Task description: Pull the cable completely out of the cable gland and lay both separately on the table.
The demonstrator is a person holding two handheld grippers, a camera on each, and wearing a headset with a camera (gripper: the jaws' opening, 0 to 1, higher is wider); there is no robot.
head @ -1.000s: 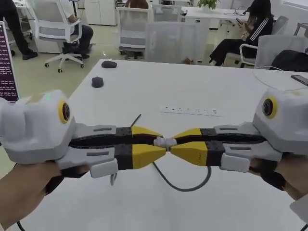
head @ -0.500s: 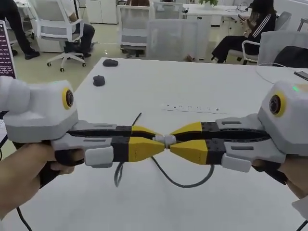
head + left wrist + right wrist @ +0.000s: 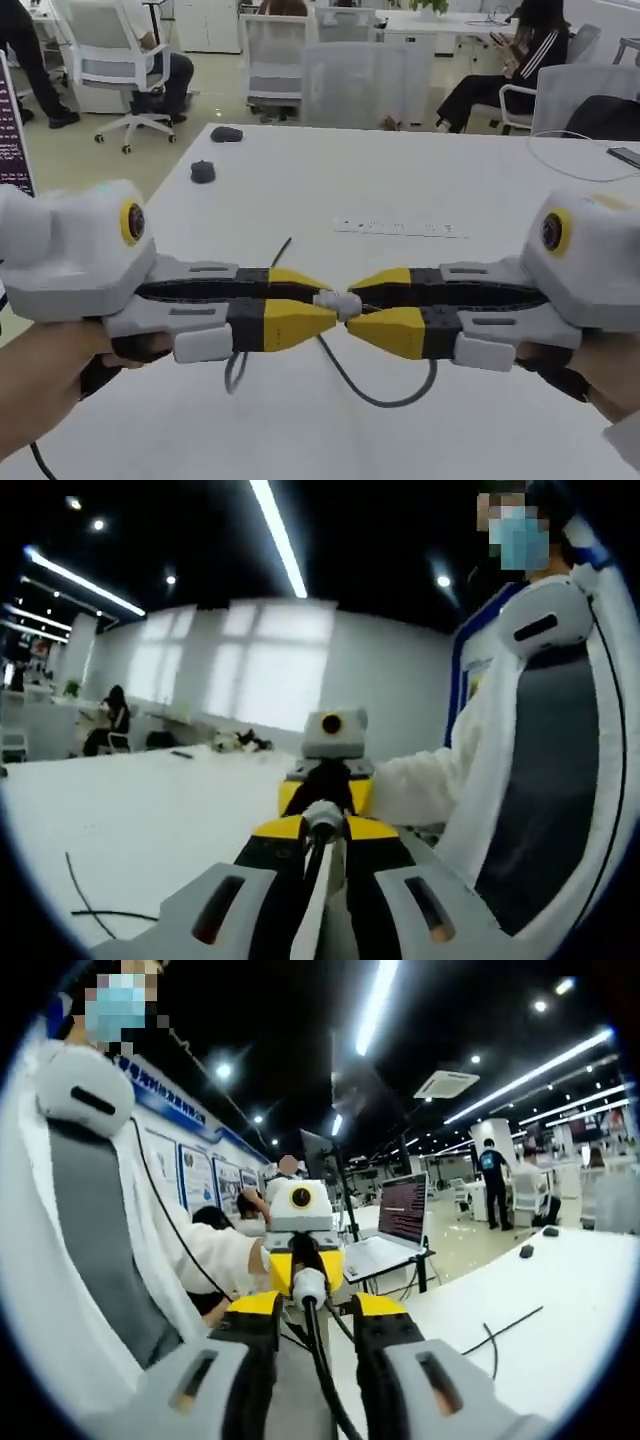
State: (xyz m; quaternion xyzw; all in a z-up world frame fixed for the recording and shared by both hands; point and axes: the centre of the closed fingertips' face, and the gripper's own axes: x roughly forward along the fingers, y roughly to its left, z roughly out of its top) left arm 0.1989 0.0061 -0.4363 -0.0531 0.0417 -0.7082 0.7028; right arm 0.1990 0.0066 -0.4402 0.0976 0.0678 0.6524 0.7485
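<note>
Above the worktop (image 3: 420,170), mid-air: the left hand-held gripper (image 3: 322,301) and the right hand-held gripper (image 3: 354,306) meet tip to tip, with the cable gland (image 3: 338,302) between them.
Left hand-held gripper: jaws are drawn together on the white gland body, which sits at its tips.
Right hand-held gripper: jaws are closed at the tips, against the far end of the gland. Its own view shows the black cable (image 3: 385,400) running back between the jaws, so the grip is judged to be on the cable.
Cable: it hangs below the tips and sags in a loop toward the right. A shorter loop shows under the left hand-held gripper. Whether either loop touches the worktop cannot be confirmed.
Change over the last second: none of consequence. The tips were this close a second ago and remain so, and the hanging loop keeps much the same shape. The slight drop of the pair in the head view may be camera movement.
Meaning for the task: no cable length appears withdrawn. The gland is still threaded on the cable, and neither part is laid down.
Next move requirement: separate the two tools along the cable axis, with the gland held steady. Regripping is likely needed.
Risk: the cable may slip through the jaws instead of sliding out of the gland.
</note>
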